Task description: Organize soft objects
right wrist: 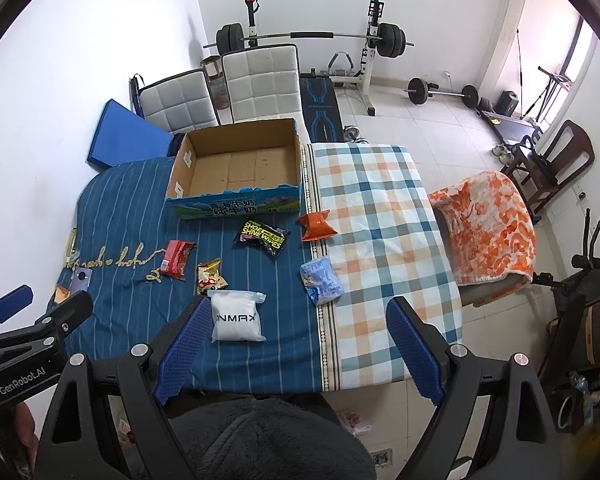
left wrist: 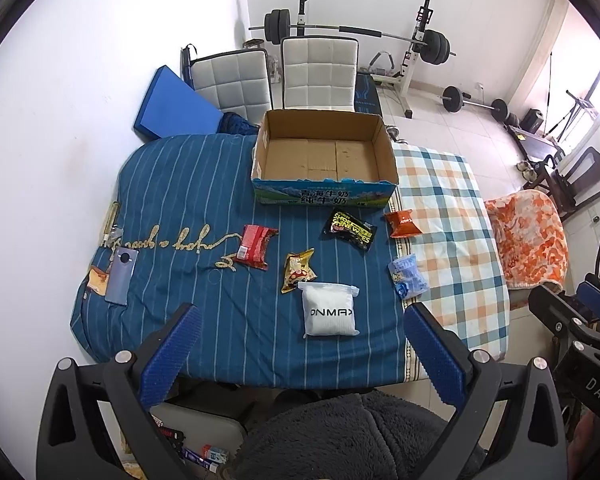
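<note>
An open empty cardboard box (left wrist: 324,156) (right wrist: 240,166) stands at the far side of the cloth-covered table. In front of it lie soft packets: a white pouch (left wrist: 331,315) (right wrist: 236,317), a yellow snack bag (left wrist: 298,270) (right wrist: 210,277), a red packet (left wrist: 254,246) (right wrist: 175,259), a black wipes pack (left wrist: 350,230) (right wrist: 263,236), an orange packet (left wrist: 403,223) (right wrist: 317,225) and a blue packet (left wrist: 407,276) (right wrist: 321,286). My left gripper (left wrist: 300,344) is open and empty, above the near table edge. My right gripper (right wrist: 300,340) is open and empty, near the white pouch.
A phone (left wrist: 121,276) and a small packet lie at the table's left end. Two white chairs (left wrist: 320,74) and a blue mat (left wrist: 176,104) stand behind the box. A barbell rack is at the back; a chair with an orange blanket (right wrist: 488,224) is on the right.
</note>
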A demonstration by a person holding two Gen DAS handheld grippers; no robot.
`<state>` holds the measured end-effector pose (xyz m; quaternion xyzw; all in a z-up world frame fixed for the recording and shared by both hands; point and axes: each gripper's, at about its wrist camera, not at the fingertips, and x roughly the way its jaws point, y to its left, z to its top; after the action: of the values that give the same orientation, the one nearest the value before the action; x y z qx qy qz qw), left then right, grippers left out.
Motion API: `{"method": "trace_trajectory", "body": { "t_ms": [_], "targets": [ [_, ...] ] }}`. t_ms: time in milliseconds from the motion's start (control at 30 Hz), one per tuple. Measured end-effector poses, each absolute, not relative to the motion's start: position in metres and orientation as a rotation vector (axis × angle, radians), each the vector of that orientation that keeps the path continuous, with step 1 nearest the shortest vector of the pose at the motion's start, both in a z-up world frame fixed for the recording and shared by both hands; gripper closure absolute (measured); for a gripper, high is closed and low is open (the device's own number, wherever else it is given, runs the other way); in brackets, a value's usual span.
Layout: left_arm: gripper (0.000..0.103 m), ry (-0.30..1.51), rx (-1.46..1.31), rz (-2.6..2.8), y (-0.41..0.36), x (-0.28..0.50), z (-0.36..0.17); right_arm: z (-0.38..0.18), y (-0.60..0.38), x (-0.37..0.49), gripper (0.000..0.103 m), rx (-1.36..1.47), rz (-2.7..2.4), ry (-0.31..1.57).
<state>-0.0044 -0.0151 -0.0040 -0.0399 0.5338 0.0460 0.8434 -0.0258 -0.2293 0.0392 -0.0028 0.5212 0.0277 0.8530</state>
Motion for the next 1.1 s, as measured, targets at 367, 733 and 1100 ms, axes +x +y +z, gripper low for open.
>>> {"method": "trace_trajectory", "body": {
  "t_ms": [367,733,1100],
  "targets": [
    [0.0,1.101,-0.077,0.1,-0.013,-0.004,0.005,0.045,-0.226,-0.026,0.012,-0.014,0.053,1.067],
    [0.0,1.085,-0.07,0.107,-0.013,-0.003,0.009,0.048,-0.226,-0.027,0.012,-0.018,0.049,1.055],
    [0.0,1.098,-0.083,0.107,-0.011,0.0,0.005,0.046,-0.229,-0.027,0.012,-0.011,0.059,1.057]
  ]
}}
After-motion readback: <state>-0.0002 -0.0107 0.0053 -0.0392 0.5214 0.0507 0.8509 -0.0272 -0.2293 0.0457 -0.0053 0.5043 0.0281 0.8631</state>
